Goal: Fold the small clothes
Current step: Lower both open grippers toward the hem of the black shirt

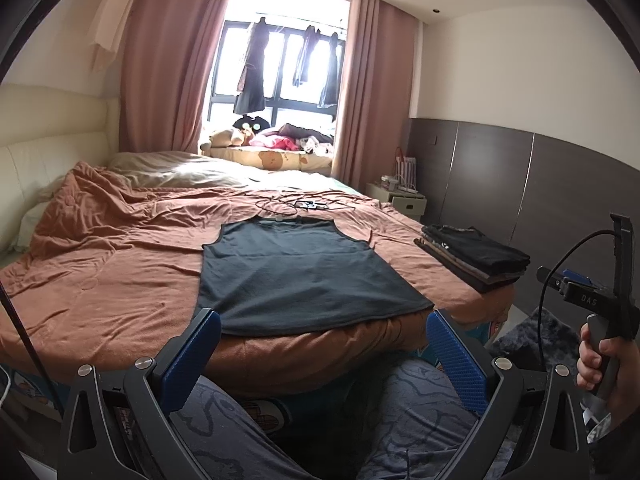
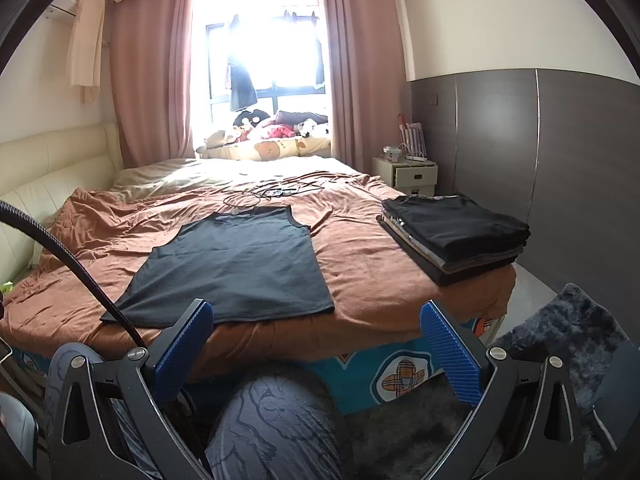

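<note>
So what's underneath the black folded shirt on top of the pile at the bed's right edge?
Under the black folded shirt lie several more folded garments, with grey, pale and brown edges showing. The stack rests on the orange bedspread. Their number and kind are hidden by the top piece.

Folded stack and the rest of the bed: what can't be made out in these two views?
- Folded stack: lower garments show edges only, under the black top piece; count unclear in both views.
- Small items by the cables beyond the dark sleeveless top: too small to identify.
- Window: blown out by glare, right wrist view.
- Bed: near edge hidden behind the person's knees.
</note>
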The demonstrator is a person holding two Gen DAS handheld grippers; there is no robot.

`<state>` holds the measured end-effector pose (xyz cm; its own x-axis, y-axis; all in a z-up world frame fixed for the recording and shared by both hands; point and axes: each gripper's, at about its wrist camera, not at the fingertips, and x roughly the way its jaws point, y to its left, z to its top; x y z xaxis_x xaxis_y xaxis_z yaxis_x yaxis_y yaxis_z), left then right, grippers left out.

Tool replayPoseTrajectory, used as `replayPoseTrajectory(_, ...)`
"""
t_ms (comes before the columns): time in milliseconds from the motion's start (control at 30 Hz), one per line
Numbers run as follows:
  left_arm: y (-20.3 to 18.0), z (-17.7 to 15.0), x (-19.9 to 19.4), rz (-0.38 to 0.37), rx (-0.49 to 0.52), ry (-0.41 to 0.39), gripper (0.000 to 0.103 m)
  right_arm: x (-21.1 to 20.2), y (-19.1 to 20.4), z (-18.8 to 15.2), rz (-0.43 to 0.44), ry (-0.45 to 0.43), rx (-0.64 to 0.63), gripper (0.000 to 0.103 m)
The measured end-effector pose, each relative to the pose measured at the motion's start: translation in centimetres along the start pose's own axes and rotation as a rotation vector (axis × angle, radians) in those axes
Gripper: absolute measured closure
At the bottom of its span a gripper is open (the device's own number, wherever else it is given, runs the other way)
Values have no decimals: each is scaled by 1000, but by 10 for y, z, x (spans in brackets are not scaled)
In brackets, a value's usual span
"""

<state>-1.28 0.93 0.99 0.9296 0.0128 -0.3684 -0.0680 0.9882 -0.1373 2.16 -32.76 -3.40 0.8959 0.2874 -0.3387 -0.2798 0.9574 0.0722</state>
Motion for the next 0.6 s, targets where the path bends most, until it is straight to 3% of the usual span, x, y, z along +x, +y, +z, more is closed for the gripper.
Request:
replayPoseTrajectory(500,53,1,56,57,-104,109,0,80,7,20,74,119,14,0)
replayPoseTrajectory(600,60,3,67,74,-112,134,0,90,9,25,47,133,18,0)
